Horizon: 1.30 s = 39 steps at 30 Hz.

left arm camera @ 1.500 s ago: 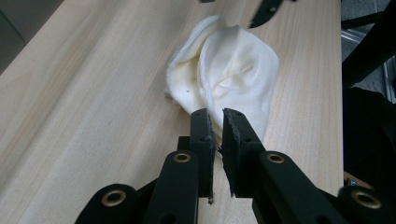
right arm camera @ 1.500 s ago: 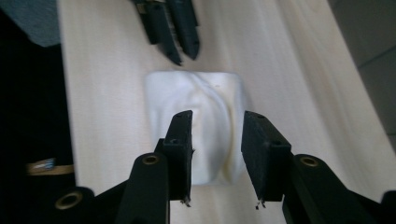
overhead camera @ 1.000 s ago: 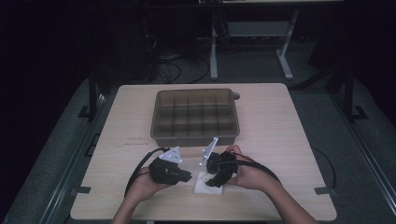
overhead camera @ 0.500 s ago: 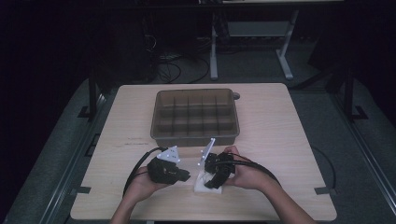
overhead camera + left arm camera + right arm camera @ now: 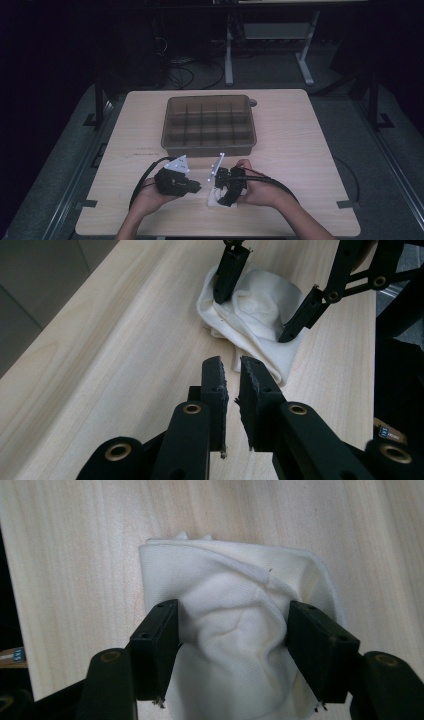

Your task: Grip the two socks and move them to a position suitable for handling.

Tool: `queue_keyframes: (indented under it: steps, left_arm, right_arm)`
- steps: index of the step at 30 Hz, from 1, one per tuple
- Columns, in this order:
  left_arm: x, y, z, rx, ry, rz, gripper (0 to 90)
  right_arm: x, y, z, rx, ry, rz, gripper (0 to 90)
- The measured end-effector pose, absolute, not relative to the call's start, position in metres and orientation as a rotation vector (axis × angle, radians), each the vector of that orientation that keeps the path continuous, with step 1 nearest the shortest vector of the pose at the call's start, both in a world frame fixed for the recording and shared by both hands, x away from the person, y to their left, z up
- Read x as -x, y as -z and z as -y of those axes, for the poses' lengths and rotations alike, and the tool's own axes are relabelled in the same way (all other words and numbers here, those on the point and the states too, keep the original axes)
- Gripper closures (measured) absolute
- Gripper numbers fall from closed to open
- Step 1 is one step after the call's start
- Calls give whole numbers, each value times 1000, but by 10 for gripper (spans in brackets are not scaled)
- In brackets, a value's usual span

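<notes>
White folded cloth [image 5: 240, 630] lay between your right gripper [image 5: 232, 645], whose jaws had just spread to release it; your left gripper [image 5: 231, 385] at nine o'clock was pressed nearly together, empty.

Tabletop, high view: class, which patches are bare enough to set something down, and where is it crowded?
Bare wood lies left and right of the compartment tray, out to the table edges. The near middle is crowded: the left gripper and right gripper meet at the white cloth.
</notes>
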<state>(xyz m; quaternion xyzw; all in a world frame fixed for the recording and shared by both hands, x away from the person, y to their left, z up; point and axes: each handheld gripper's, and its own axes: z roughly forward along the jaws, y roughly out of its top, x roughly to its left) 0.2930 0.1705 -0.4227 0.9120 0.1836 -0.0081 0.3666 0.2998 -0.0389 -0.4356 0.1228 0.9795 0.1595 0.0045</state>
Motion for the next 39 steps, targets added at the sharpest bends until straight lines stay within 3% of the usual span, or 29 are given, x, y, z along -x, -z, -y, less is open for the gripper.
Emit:
queue_keyframes:
  steps: [7,22,39]
  left_arm:
    - [-294,421,-177,-2333,8,-489,808]
    - [-295,416,-187,-2323,-28,-521,788]
    - [-298,418,-199,-2337,-42,-578,703]
  right_arm:
    - [-297,437,35,-366,-465,-3044,400]
    - [-309,434,32,-381,-419,-3044,649]
    - [-318,432,35,-369,-432,-3094,699]
